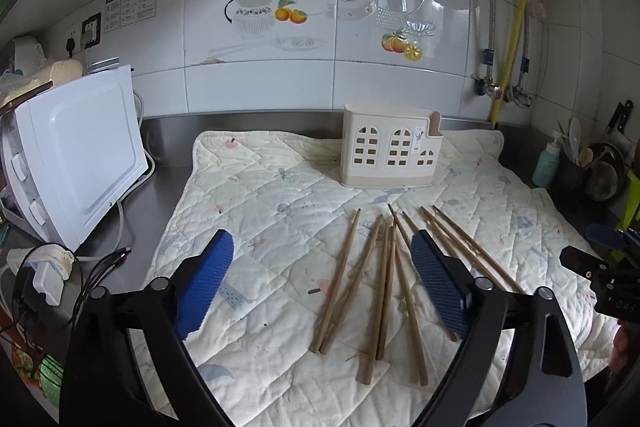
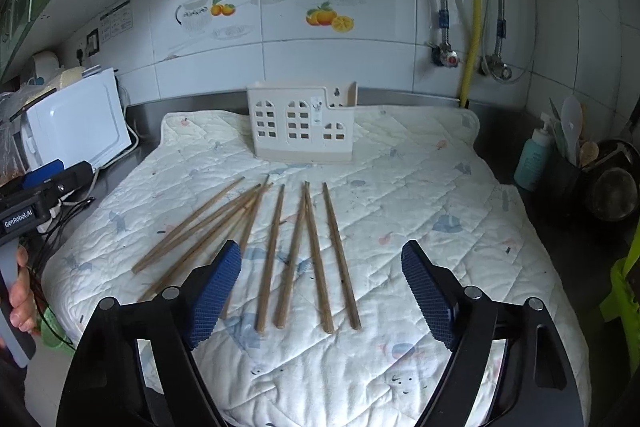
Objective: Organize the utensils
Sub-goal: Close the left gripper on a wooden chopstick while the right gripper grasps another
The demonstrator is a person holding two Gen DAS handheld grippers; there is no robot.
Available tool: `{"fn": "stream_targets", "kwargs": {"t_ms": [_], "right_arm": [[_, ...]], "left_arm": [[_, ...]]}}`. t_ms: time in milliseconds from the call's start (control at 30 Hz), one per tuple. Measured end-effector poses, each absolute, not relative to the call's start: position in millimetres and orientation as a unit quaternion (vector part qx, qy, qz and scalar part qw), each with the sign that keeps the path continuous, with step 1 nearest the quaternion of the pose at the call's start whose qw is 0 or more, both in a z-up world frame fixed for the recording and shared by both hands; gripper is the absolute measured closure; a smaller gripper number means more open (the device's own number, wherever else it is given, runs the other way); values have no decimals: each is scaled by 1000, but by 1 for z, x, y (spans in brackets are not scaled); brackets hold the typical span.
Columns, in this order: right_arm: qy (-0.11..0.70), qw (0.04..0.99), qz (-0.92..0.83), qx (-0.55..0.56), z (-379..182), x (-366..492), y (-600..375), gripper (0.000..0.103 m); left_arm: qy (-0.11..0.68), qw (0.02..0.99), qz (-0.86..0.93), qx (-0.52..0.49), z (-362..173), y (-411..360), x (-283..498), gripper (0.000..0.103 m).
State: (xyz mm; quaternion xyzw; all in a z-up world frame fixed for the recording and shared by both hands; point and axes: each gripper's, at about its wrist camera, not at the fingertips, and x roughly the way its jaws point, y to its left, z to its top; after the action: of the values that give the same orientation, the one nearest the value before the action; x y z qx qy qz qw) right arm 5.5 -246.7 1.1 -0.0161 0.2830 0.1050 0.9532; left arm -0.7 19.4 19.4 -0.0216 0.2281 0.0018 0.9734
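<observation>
Several wooden chopsticks (image 1: 384, 279) lie loose on a quilted white mat (image 1: 280, 195); they also show in the right wrist view (image 2: 280, 251). A cream utensil holder with window cut-outs (image 1: 390, 151) stands upright at the mat's far side, also in the right wrist view (image 2: 302, 125). My left gripper (image 1: 322, 243) is open and empty above the mat, its right finger over some chopsticks. My right gripper (image 2: 321, 255) is open and empty, hovering above the chopsticks' near ends.
A white appliance (image 1: 80, 155) with cables and a power strip (image 1: 44, 267) stands left of the mat. A teal bottle (image 2: 534, 157) and dark pots with utensils (image 2: 608, 183) stand at the right. A tiled wall with pipes (image 2: 474, 7) is behind.
</observation>
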Motion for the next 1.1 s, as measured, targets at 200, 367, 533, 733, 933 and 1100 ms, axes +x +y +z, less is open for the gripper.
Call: {"fn": "stream_targets", "kwargs": {"t_ms": [200,367,533,733,933,1100], "right_arm": [[297,950,98,-10,-11,12,-255,33],[312,945,95,1,-25,19,-263,43],[328,939,100,-1,-41,26,-267,53],[346,933,102,7,-58,37,-272,56],[355,929,106,4,-66,48,-269,56],[366,925,106,12,-75,59,-270,62]], "left_arm": [[241,970,-8,-17,6,25,7,28],[273,962,-17,-21,-22,30,19,35],[328,944,-33,-26,-55,39,35,63],[362,929,-70,3,-79,41,49,67],[379,921,-90,18,-89,36,60,72],[389,916,-94,23,-98,31,69,78]]}}
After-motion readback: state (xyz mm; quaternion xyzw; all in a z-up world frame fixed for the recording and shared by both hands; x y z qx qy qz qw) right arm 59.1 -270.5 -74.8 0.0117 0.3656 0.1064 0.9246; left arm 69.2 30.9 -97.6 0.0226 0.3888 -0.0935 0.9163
